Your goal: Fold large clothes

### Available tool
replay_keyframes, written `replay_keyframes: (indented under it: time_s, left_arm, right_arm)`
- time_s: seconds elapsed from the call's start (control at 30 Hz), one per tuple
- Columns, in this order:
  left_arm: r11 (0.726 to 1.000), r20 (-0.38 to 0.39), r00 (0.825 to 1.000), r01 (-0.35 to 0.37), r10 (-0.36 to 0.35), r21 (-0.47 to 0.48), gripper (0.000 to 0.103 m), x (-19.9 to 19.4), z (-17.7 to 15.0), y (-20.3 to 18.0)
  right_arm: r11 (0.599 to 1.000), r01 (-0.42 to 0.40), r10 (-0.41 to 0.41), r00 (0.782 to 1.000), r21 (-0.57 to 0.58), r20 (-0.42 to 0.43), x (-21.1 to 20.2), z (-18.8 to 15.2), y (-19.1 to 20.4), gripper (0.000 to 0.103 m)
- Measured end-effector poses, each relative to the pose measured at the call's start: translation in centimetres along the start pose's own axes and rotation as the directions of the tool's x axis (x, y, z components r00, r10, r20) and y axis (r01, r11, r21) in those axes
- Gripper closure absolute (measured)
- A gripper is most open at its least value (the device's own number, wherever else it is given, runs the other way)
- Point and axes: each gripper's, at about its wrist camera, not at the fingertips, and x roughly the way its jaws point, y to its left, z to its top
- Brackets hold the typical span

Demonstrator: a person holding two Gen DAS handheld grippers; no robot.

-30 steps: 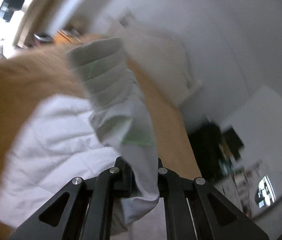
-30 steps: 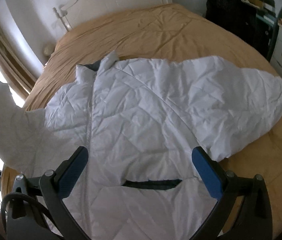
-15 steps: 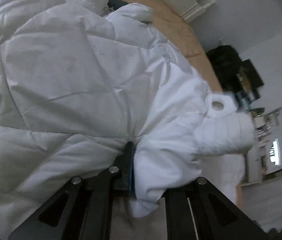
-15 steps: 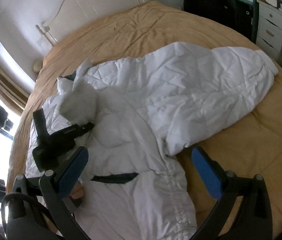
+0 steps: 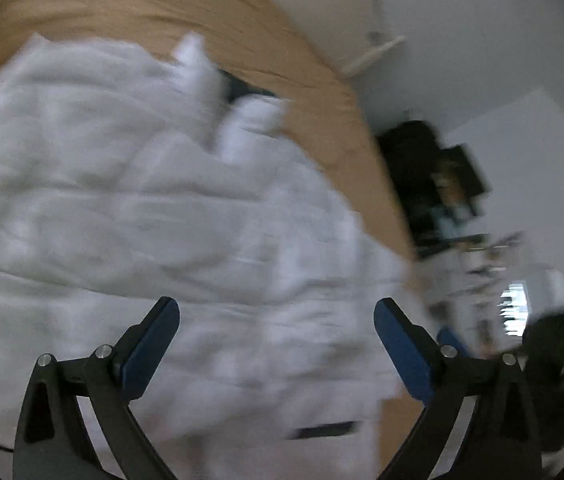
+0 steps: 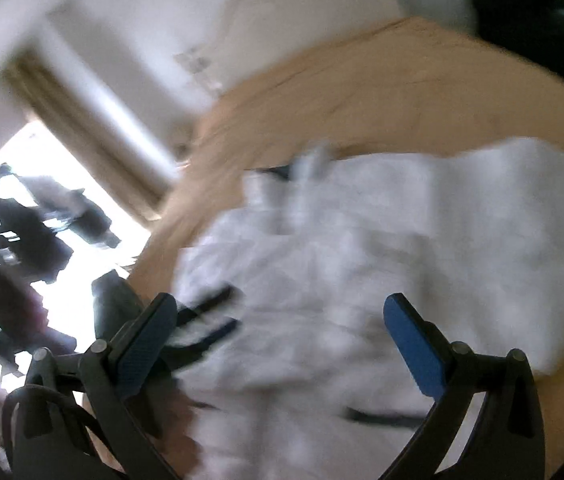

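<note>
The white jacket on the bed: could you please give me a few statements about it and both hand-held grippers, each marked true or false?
1. The left hand-held gripper is clamped on a sleeve. False: its fingers stand wide apart, holding nothing.
2. The white jacket lies on a tan bedspread. True.
3. The right hand-held gripper is open. True.
4. The jacket hangs from a hook on the wall. False: it lies on the bed.
5. Both views are motion-blurred. True.

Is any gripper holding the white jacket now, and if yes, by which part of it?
Nothing is held. The left gripper and right gripper are both open above the jacket.
</note>
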Motion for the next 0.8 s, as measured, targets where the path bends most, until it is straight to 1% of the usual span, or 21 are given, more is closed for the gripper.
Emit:
replay_keyframes:
  time_s: [0.07, 0.1, 0.13, 0.17, 0.2, 0.23, 0.27, 0.3, 0.33, 0.37, 0.4, 0.43, 0.5, 0.57, 0.6, 0.63, 0.67, 0.7, 0.73, 0.77, 0.8]
  left_arm:
    - [0.995, 0.007, 0.995, -0.101, 0.100, 0.008, 0.005, -1.9, 0.4, 3.5]
    - [0.991, 0.013, 0.991, -0.135, 0.135, 0.011, 0.005, -2.3, -0.1, 4.6]
    - [0.983, 0.017, 0.983, -0.186, 0.186, 0.009, 0.005, -3.1, 0.4, 6.4]
    - [0.976, 0.015, 0.976, -0.219, 0.219, 0.008, 0.005, -4.0, 0.1, 6.9]
    - [0.967, 0.009, 0.967, -0.254, 0.254, 0.003, 0.005, -3.4, -0.5, 7.7]
    - [0.963, 0.000, 0.963, -0.270, 0.270, -0.002, 0.006, -3.4, -0.2, 9.3]
    - [0.961, -0.006, 0.961, -0.275, 0.275, 0.000, 0.008, -3.0, -0.4, 9.9]
    - [0.959, -0.008, 0.959, -0.284, 0.284, 0.009, 0.009, -2.4, -1.3, 9.8]
    - [0.958, -0.005, 0.958, -0.287, 0.287, 0.018, 0.009, -2.4, -1.5, 9.9]
    - [0.956, -0.001, 0.956, -0.292, 0.292, 0.035, 0.009, -2.1, -1.1, 10.3]
    - [0.951, 0.003, 0.952, -0.306, 0.306, 0.047, 0.009, -1.9, -1.0, 10.3]
    - [0.944, 0.011, 0.946, -0.324, 0.324, 0.066, 0.009, -1.4, -0.9, 10.2]
    - [0.920, 0.017, 0.929, -0.369, 0.370, 0.129, 0.009, 1.6, -1.1, 8.3]
    - [0.905, 0.019, 0.915, -0.400, 0.402, 0.146, 0.008, 3.1, -1.4, 7.5]
    - [0.894, 0.030, 0.906, -0.421, 0.421, 0.156, 0.008, 3.4, -1.6, 7.3]
    - [0.877, 0.047, 0.894, -0.447, 0.446, 0.179, 0.005, 3.8, -1.9, 7.1]
    - [0.860, 0.056, 0.883, -0.466, 0.465, 0.205, 0.004, 4.5, -2.6, 6.6]
    - [0.849, 0.063, 0.876, -0.479, 0.477, 0.224, 0.004, 5.2, -2.7, 6.3]
    - [0.836, 0.074, 0.868, -0.493, 0.491, 0.242, 0.004, 5.5, -2.8, 6.3]
    - [0.831, 0.081, 0.865, -0.498, 0.494, 0.248, 0.003, 6.1, -3.2, 5.3]
    - [0.830, 0.086, 0.866, -0.498, 0.493, 0.252, 0.003, 6.7, -3.4, 4.9]
  right_arm:
    - [1.000, -0.024, 0.024, 0.996, 0.006, -0.091, 4.5, 0.7, 0.6, 0.003]
    - [0.999, -0.035, 0.040, 0.984, 0.032, -0.174, 7.9, 0.5, 0.2, 0.006]
    - [0.998, -0.033, 0.042, 0.978, 0.049, -0.205, 9.4, 0.2, -0.3, 0.014]
    - [0.997, -0.017, 0.034, 0.968, 0.070, -0.250, 11.4, -0.5, -1.2, 0.018]
    - [0.996, 0.039, -0.010, 0.951, 0.086, -0.309, 14.0, -1.3, -2.9, 0.025]
    - [0.992, 0.090, -0.058, 0.943, 0.084, -0.327, 15.0, -1.9, -4.0, 0.034]
    - [0.981, 0.182, -0.146, 0.925, 0.072, -0.351, 16.3, -2.5, -5.9, 0.042]
    - [0.974, 0.214, -0.177, 0.917, 0.068, -0.358, 17.1, -2.8, -7.4, 0.070]
    - [0.969, 0.234, -0.193, 0.915, 0.075, -0.354, 17.5, -2.8, -9.0, 0.099]
    - [0.965, 0.246, -0.202, 0.916, 0.088, -0.345, 17.7, -2.4, -10.7, 0.103]
    - [0.966, 0.224, -0.169, 0.927, 0.131, -0.334, 17.7, -1.8, -12.1, 0.103]
    - [0.962, 0.222, -0.162, 0.933, 0.160, -0.320, 17.6, -1.3, -13.0, 0.103]
    - [0.953, 0.248, -0.192, 0.939, 0.174, -0.286, 17.3, -0.2, -13.8, 0.103]
    - [0.945, 0.289, -0.244, 0.934, 0.154, -0.260, 17.4, 0.7, -14.0, 0.103]
    - [0.937, 0.318, -0.277, 0.927, 0.142, -0.251, 17.4, 1.0, -13.6, 0.103]
    - [0.933, 0.337, -0.303, 0.924, 0.124, -0.232, 17.0, 1.2, -12.6, 0.103]
    - [0.934, 0.348, -0.331, 0.928, 0.079, -0.170, 16.3, 1.2, -11.0, 0.101]
    - [0.944, 0.326, -0.318, 0.940, 0.048, -0.127, 16.0, 1.3, -9.3, 0.094]
    - [0.953, 0.300, -0.294, 0.949, 0.036, -0.114, 15.8, 1.3, -7.7, 0.084]
    - [0.965, 0.263, -0.258, 0.959, 0.027, -0.114, 16.4, 1.7, -6.9, 0.077]
    - [0.966, 0.259, -0.255, 0.958, 0.010, -0.133, 18.0, 2.2, -6.2, 0.062]
